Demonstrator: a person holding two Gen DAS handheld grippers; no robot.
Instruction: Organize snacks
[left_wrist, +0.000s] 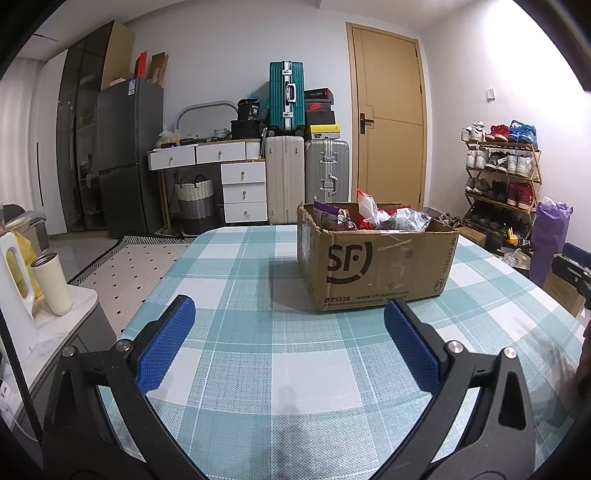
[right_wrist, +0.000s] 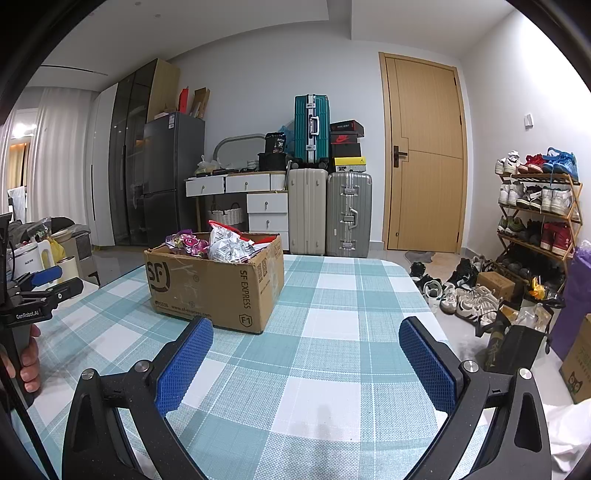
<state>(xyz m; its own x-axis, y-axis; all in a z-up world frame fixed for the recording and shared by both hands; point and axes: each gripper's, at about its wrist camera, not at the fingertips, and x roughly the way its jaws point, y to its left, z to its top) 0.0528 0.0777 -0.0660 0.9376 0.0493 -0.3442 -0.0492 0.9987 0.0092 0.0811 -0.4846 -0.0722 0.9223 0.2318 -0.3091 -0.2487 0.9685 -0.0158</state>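
Note:
A brown cardboard box (left_wrist: 380, 266) printed "SF" stands on the checked tablecloth (left_wrist: 258, 332), holding several snack bags (left_wrist: 373, 214) in purple, white and red. My left gripper (left_wrist: 290, 308) hovers open over the cloth, short of the box, nothing between its blue pads. In the right wrist view the same cardboard box (right_wrist: 214, 284) sits ahead to the left with the snack bags (right_wrist: 218, 245) poking out of its top. My right gripper (right_wrist: 306, 328) is open and empty above the tablecloth (right_wrist: 325, 369). The left gripper (right_wrist: 40, 280) shows at the far left, held by a hand (right_wrist: 29, 354).
A side counter (left_wrist: 62, 325) on the left carries a cream tumbler (left_wrist: 51, 282) and a white kettle. Suitcases (left_wrist: 306, 177), a drawer unit and a fridge line the back wall beside a wooden door (left_wrist: 389, 110). A shoe rack (right_wrist: 535, 218), loose shoes and bags crowd the floor to the right.

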